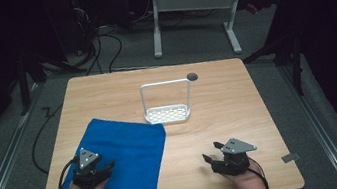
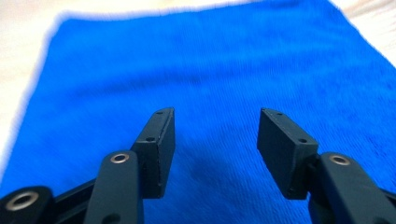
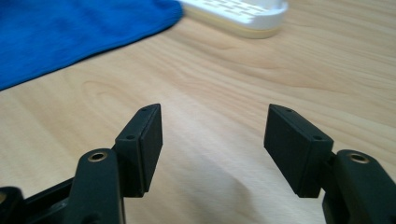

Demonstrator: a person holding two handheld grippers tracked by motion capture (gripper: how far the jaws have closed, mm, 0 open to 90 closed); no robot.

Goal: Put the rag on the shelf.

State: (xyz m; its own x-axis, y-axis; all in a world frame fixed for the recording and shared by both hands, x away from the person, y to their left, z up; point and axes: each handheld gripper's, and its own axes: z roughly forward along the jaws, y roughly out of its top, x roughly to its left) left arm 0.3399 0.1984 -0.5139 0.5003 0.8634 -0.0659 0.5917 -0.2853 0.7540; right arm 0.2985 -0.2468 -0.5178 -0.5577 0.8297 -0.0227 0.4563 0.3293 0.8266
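A blue cloth [image 1: 123,158] lies flat on the left half of the wooden table [image 1: 219,112]. My left gripper [image 1: 100,166] rests over the cloth's near left part, open, with nothing between its jaws; in the left gripper view the left gripper [image 2: 215,128] has the cloth [image 2: 210,70] spread under and beyond it. My right gripper [image 1: 211,152] sits low over bare wood at the near right, open and empty. In the right gripper view the right gripper [image 3: 215,126] faces the cloth's corner [image 3: 70,32] and a white rack [image 3: 243,13].
A white rack [image 1: 168,113] with a perforated base and a tall wire hoop stands at the table's middle. A dark round hole [image 1: 192,77] marks the far edge. Beyond the table stand a white desk frame [image 1: 193,5] and cables on the grey floor.
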